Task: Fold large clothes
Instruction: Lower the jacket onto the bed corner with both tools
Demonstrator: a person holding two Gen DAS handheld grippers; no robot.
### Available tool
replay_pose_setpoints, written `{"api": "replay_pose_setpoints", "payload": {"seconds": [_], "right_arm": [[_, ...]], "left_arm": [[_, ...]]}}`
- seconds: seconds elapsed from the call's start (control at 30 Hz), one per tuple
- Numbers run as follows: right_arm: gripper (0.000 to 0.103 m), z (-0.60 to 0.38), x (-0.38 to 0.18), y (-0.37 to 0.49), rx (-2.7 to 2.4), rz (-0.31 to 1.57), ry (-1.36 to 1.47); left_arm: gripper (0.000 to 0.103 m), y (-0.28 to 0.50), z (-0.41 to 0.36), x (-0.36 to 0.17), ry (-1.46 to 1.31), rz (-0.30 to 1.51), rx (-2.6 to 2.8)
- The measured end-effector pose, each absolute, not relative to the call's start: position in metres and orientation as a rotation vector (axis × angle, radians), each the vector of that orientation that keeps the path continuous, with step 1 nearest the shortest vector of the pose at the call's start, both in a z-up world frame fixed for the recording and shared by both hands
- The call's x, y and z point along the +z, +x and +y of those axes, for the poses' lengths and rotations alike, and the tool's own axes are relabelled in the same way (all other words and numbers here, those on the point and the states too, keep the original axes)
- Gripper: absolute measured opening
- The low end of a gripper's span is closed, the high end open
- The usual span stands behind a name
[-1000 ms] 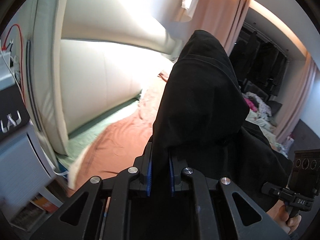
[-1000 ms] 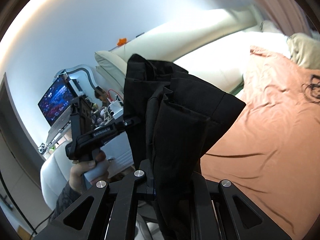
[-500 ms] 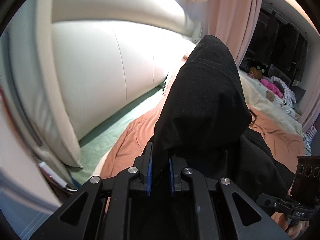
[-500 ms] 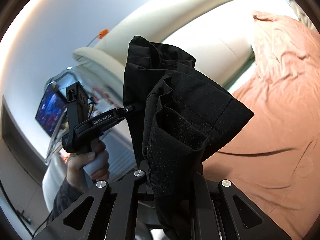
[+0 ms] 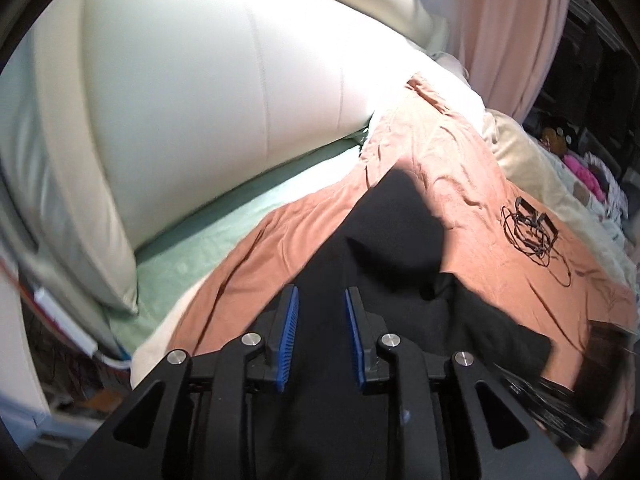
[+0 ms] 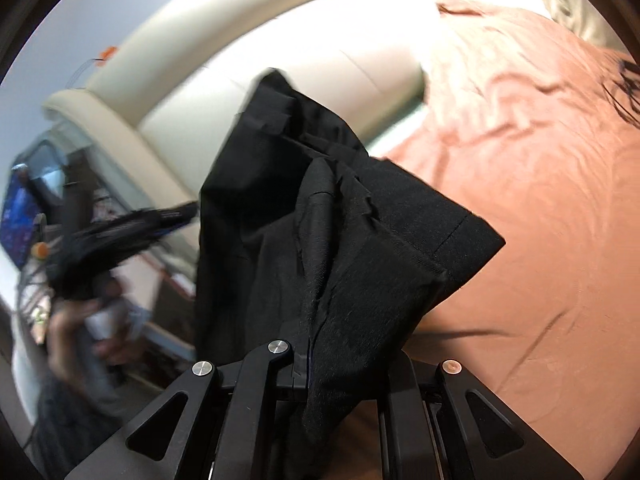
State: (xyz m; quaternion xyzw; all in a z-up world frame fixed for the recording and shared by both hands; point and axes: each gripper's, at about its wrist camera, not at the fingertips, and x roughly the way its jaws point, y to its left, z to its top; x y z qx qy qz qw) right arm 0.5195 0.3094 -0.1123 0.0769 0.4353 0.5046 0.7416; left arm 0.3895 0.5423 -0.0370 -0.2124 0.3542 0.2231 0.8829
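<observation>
On the bed, over the salmon-coloured sheet (image 5: 460,184), lies one black garment (image 5: 384,264), part of it spread flat and part bunched up in a tool; there are two grippers in all, one to each hand. The left gripper (image 5: 321,322) stands just above the cloth with its two blue pads (image 5: 289,332) parted and nothing pressed between them, the black fabric lying underneath and beyond them; its jaws have just been opening. The right gripper (image 6: 340,354) is pinched tight on a thick fold of the same garment, which rises in front of it in a crumpled peak with one hemmed corner jutting to the right. One padded cream headboard (image 5: 208,96) runs along the far side, with one strip of pale green sheet (image 5: 224,232) at its foot; one tangle of black cable (image 5: 532,232) lies on the salmon sheet well apart from the garment; one pink curtain (image 5: 508,32) hangs beyond. A second ago the left pads were clamped on the garment, which stood up before the lens and hid much of the bed; now it has dropped onto the sheet and the pads are clear of it. The right tool's hold is unchanged, though the bed fills more of its view than before.
</observation>
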Motion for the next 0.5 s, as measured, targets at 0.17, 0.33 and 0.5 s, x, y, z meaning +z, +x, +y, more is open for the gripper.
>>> {"api": "replay_pose_setpoints", "payload": {"seconds": [0.17, 0.33, 0.5], "right_arm": [[0.01, 0.307, -0.165, 0.553, 0.953, 1.099, 0.122], [0.03, 0.297, -0.175, 0.551, 0.853, 1.103, 0.032], [0.033, 0.274, -0.173, 0.562, 0.787, 1.117, 0.025]], "left_arm": [[0.025, 0.346, 0.53, -0.063, -0.469, 0.781, 0.506], [0.025, 0.317, 0.525, -0.094, -0.534, 0.813, 0.528], [0.025, 0.279, 0.512, -0.121, -0.633, 0.779, 0.581]]}}
